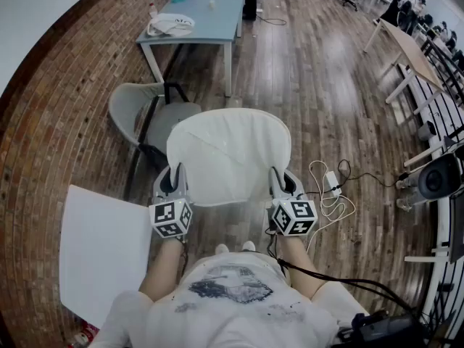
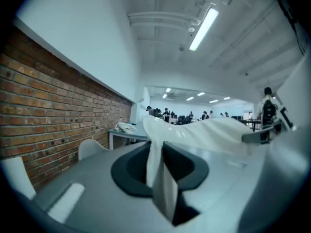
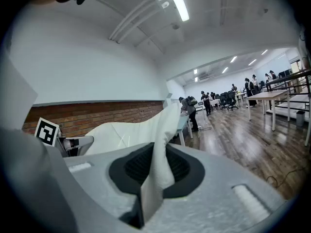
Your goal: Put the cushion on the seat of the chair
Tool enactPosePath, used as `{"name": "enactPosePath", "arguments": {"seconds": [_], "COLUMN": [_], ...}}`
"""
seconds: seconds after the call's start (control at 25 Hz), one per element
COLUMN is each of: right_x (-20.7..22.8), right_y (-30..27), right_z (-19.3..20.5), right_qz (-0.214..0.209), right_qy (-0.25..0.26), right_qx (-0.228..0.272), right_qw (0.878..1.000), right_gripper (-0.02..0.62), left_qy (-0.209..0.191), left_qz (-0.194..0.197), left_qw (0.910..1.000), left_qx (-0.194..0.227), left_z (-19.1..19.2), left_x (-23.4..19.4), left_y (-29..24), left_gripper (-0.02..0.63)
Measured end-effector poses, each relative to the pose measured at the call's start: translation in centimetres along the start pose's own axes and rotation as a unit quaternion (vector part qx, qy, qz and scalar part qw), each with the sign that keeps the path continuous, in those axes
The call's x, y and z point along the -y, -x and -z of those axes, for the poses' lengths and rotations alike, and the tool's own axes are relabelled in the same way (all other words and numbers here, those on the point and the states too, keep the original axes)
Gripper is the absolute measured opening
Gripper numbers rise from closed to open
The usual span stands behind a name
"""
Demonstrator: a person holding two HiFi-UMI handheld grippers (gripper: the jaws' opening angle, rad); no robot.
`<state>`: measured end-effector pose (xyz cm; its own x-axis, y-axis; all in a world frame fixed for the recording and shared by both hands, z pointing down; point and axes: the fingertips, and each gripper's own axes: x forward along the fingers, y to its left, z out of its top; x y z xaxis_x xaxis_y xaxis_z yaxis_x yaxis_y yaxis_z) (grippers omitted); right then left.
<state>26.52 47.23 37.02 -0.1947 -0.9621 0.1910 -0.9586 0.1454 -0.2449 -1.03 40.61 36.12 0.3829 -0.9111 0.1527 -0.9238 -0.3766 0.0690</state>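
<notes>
Cushion [image 1: 228,154], pinched by left claw [image 1: 174,172], right claw [image 1: 280,175], partly hides chair [image 1: 132,106].

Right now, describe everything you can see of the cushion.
The cushion is white, thin and soft, like padded fabric, with rounded corners and faint creases. It is spread out, roughly level, in the air before the person. The left gripper is shut on its near left edge, the right gripper on its near right edge; the fabric bunches between each pair of fingers. Nothing else visibly touches it. In the head view its left side overlaps the chair, but it looks not yet on the seat.
</notes>
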Motion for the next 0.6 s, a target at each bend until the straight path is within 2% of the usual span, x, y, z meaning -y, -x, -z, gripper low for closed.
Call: {"name": "enactPosePath", "arguments": {"seconds": [0.6], "right_x": [4.0], "right_y": [1.8], "right_z": [0.0], "right_qz": [0.008], "right_qy": [-0.014], "right_qx": [0.0], "right_qw": [1.0], "right_gripper": [0.043], "left_qy": [-0.001], "left_qz": [-0.002], "left_qw": [0.9999], "left_qx": [-0.012], "left_z": [1.0], "left_x": [3.5], "left_y": [-0.8], "left_gripper": [0.06]}}
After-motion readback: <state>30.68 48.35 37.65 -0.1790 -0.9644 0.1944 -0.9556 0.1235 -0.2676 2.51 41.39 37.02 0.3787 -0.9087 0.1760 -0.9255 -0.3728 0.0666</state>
